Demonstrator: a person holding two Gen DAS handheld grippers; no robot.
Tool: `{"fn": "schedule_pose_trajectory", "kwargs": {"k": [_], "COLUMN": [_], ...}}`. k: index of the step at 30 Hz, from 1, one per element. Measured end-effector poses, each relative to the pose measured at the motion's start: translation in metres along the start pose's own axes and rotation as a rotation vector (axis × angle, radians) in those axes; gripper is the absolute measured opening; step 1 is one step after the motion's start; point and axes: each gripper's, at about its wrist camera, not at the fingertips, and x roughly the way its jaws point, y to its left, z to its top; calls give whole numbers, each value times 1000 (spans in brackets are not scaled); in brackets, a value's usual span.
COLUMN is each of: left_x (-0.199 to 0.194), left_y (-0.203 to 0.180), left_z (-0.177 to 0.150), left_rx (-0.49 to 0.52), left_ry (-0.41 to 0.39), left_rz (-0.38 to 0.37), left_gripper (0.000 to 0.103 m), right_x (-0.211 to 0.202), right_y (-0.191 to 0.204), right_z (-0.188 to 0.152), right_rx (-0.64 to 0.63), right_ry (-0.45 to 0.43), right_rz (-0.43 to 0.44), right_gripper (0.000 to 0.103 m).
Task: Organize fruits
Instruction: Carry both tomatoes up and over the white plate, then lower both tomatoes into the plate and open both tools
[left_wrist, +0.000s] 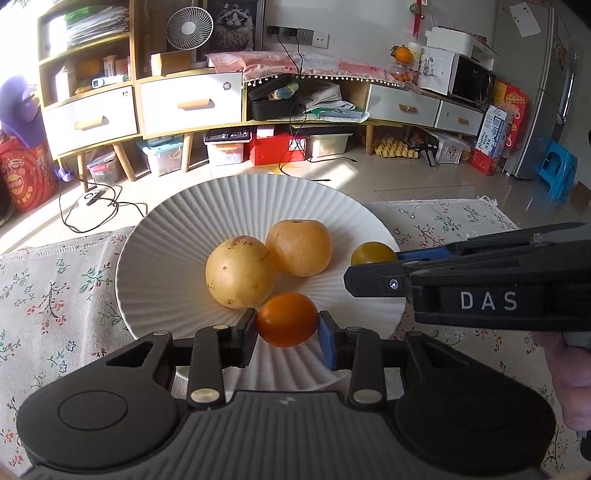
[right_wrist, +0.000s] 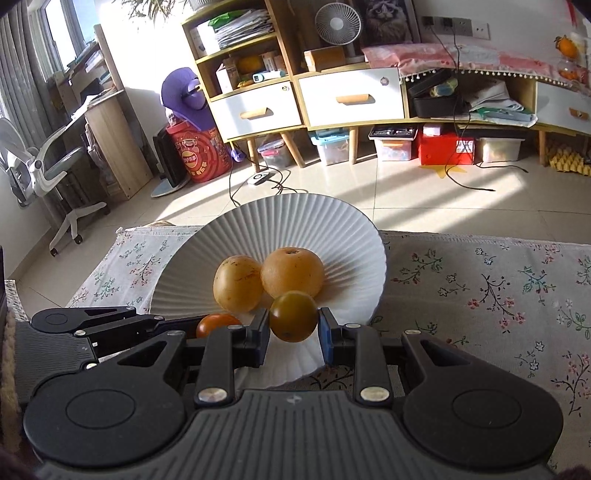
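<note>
Both views sit on my own tools, looking forward and down along their fingers. The left wrist view looks over my left tool (left_wrist: 287, 325) at close range onto a white ribbed plate (left_wrist: 221, 206) on the tabletop (left_wrist: 55, 288), with my right tool (left_wrist: 373, 269) entering from the right. The right wrist view looks over my right tool (right_wrist: 293, 325) onto the same plate (right_wrist: 295, 218) from further right, my left tool (right_wrist: 218, 325) at lower left. Both share the plate, the floral cloth (right_wrist: 480, 288) and the shelving (left_wrist: 147, 96) behind.
</note>
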Motion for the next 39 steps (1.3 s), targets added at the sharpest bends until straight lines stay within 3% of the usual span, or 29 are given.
{"fn": "schedule_pose_trajectory", "kwargs": {"k": [15,20,22,26,35,39], "left_x": [6,5,3,-1,-18,-28], "left_y": [7,9,8,6,6,9], "left_z": [0,1,1,0,-1,-3], "left_rx": [-32,-36,-26,-15,5,9], "left_ry": [-17,-12,-11,-7,-3,-2], "left_rz": [-18,-25,-16,-3,-13,-4], "left_gripper": [32,45,55,76,93,97], "right_x": [7,7,6,0,-13,-21], "right_y": [-1,-1,-1,0,10,17], "right_z": [1,2,2,3,5,4], "right_rx": [-12,-4,3,22,14,-2], "right_ry": [6,4,5,-8,-7,-10], "right_rz": [-10,-8,0,16,-3,-16], "right_gripper": [25,28,33,55,85,93]}}
